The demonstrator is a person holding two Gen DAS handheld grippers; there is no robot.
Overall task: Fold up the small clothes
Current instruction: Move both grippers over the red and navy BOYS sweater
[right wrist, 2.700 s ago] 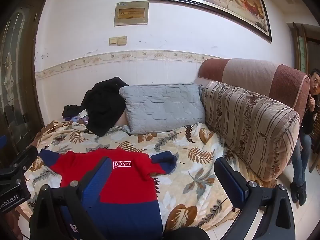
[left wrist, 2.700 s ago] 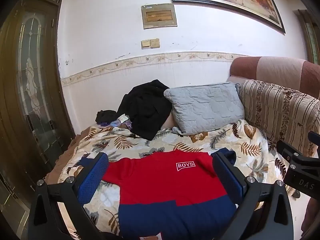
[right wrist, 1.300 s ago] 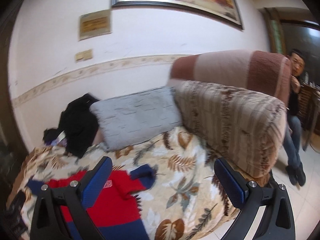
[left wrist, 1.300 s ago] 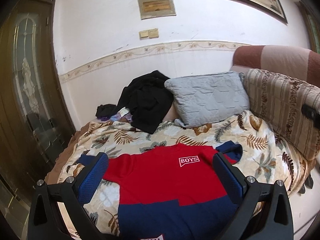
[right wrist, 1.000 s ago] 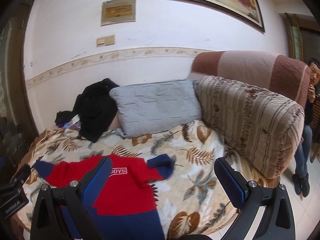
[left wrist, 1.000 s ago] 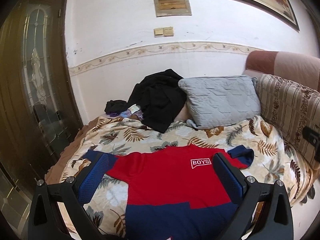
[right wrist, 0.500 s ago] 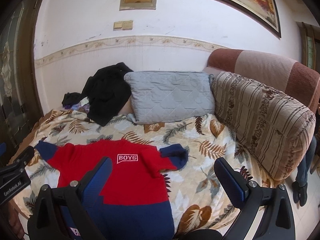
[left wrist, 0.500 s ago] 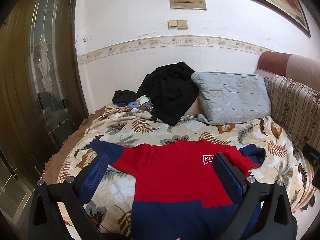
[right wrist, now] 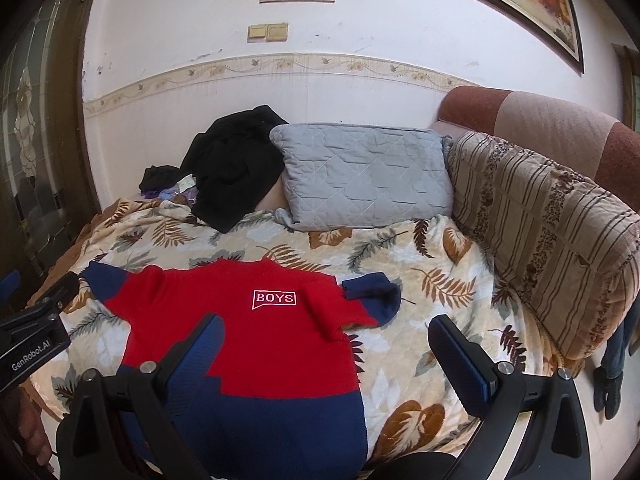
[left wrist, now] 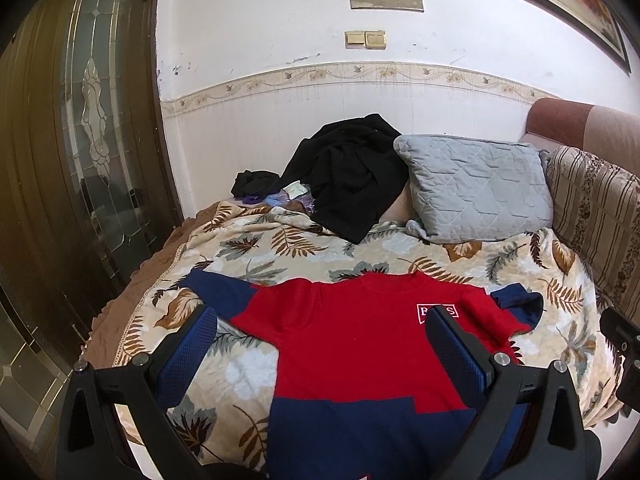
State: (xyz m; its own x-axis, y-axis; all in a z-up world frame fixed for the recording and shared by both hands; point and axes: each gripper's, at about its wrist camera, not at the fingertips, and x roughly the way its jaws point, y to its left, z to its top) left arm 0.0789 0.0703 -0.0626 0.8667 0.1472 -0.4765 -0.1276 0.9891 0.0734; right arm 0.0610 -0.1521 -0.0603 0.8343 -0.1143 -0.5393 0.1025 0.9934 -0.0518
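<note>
A red and navy sweater (left wrist: 360, 344) lies flat on the bed (left wrist: 304, 248). Both grippers, left (left wrist: 320, 344) and right (right wrist: 326, 350), hover with fingers spread, empty. Only the right view shows the whole "BOYS" patch (right wrist: 275, 298) and a person's leg (right wrist: 612, 356) far right.

Left wrist camera looking forward between its spread fingers over the near bed edge, right wrist camera likewise from further right, both sharing the sweater (left wrist: 352, 344) (right wrist: 256, 332), grey pillow (left wrist: 476, 188) (right wrist: 364, 180), wall ahead.
</note>
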